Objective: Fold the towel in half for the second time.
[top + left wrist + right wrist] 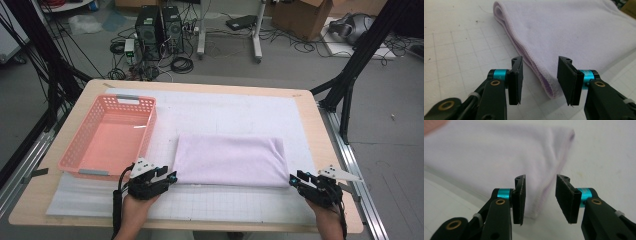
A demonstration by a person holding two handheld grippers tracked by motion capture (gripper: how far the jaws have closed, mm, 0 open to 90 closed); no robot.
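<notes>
A folded lilac towel (231, 160) lies flat on the white gridded mat (225, 112) that covers the bench, just right of the pink basket (111, 135). The left tongs (167, 176) sit at the towel's near left corner, spread, pinching nothing. The right tongs (295, 180) sit at its near right corner, likewise spread and empty.

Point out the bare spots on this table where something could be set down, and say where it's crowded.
Free: the white mat between the folded lilac towel and the table's far edge, and the strip along the near edge between the left gripper and right gripper. The pink basket is empty inside. Crowded: the towel's two near corners, where the open fingers sit.
</notes>
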